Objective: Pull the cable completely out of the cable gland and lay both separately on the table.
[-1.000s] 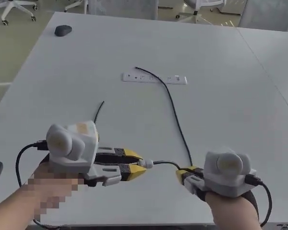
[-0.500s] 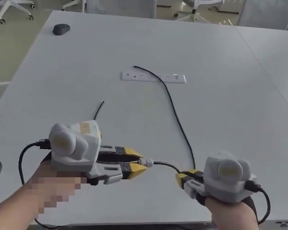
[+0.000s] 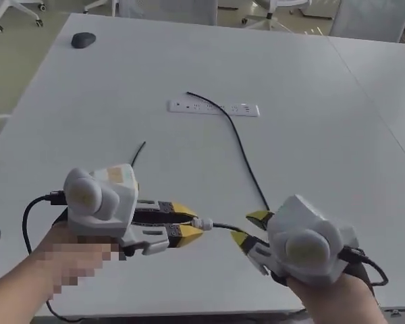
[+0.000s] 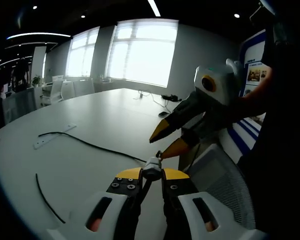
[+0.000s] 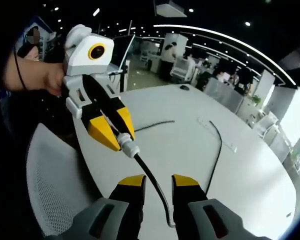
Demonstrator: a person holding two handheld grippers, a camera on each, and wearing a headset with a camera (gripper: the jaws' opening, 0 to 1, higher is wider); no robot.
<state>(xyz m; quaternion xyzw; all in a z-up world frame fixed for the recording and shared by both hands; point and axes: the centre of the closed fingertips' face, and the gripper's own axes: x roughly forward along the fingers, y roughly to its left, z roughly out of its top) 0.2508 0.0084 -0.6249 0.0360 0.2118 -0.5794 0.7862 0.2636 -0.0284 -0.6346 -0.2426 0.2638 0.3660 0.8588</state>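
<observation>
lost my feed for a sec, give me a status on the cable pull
Left tool shut on cable gland. Right tool open, cable between its jaws. Cable not yet out. Far end lies across power strip.

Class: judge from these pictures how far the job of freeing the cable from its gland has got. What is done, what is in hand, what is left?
Done: nothing yet; the black cable runs into the white cable gland. In hand: the left gripper is shut on the cable gland; the right gripper is open around the cable. Left: clamp the cable, pull it out, lay both apart on the table.
</observation>
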